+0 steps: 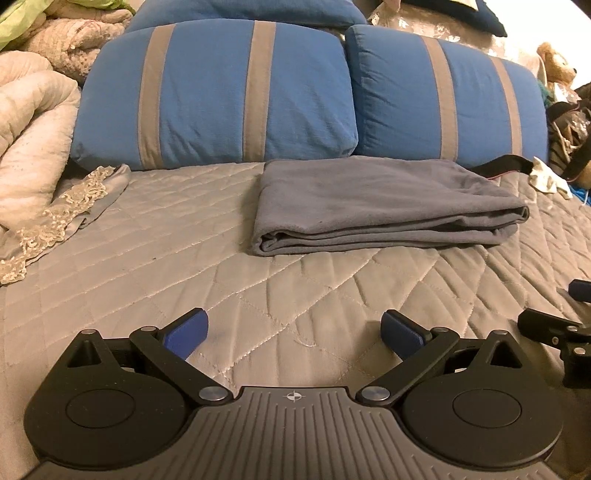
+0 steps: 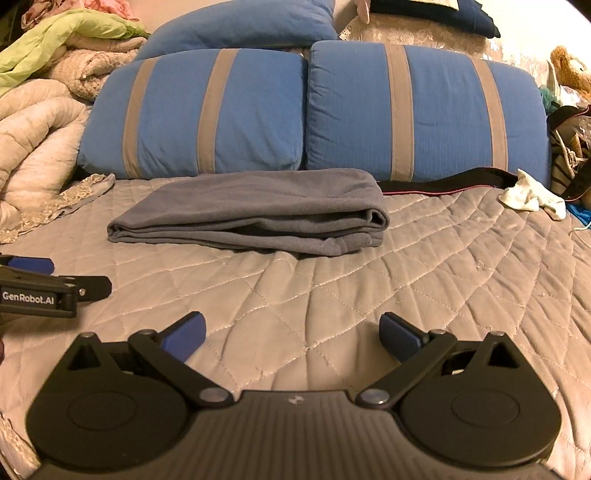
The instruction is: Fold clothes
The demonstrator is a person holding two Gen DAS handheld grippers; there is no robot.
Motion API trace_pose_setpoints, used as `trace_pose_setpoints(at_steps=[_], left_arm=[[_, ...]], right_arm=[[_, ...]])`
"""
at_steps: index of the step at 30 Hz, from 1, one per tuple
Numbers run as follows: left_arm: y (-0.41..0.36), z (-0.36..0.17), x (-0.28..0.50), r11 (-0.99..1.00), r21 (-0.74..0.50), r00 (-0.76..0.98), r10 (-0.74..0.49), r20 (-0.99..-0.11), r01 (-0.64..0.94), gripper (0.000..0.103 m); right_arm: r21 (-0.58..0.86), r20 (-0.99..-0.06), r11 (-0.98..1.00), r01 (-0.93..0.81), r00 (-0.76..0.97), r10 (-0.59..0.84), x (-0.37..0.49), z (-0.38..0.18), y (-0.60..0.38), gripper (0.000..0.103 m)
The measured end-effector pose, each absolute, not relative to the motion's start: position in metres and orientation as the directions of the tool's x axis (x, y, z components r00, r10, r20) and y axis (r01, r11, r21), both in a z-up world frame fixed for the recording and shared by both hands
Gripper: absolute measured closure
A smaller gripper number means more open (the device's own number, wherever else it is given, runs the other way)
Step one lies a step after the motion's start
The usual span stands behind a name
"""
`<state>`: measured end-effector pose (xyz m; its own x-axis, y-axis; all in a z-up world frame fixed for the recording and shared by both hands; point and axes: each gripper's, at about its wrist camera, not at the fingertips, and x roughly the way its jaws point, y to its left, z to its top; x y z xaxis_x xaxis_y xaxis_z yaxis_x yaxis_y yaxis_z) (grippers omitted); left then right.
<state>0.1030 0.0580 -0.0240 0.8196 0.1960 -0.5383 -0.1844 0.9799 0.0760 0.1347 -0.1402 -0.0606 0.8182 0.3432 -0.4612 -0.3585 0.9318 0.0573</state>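
One quilted grey bedspread (image 1: 155, 280) is seen covering the bed. Against its far end two blue pillows with grey stripes (image 1: 218, 99) are propped side by side, and a third, plain blue one (image 2: 240, 26) is seen behind them. One grey garment (image 1: 373, 206), folded into a flat rectangle, is laid on the bedspread just before the pillows. One black strap (image 2: 443, 182) is stretched to its right, and one crumpled white cloth (image 2: 532, 197) is left beyond that. Two grippers are held low, near the bedspread and well apart from the garment: the left gripper (image 1: 293, 334) and the right gripper (image 2: 291, 334) are each spread wide, with nothing gripped.
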Motion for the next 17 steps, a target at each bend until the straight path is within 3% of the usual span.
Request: trace_pose_setpoints(at_steps=[17], left_arm=[[0.0600,-0.0255,0.1021,0.981,0.063,0.827,0.190,-0.530,-0.185,0.000]], right_arm=[[0.053,-0.451,0.933,-0.356,0.825,0.340,0.1320,-0.0622,-0.1393,0.000]])
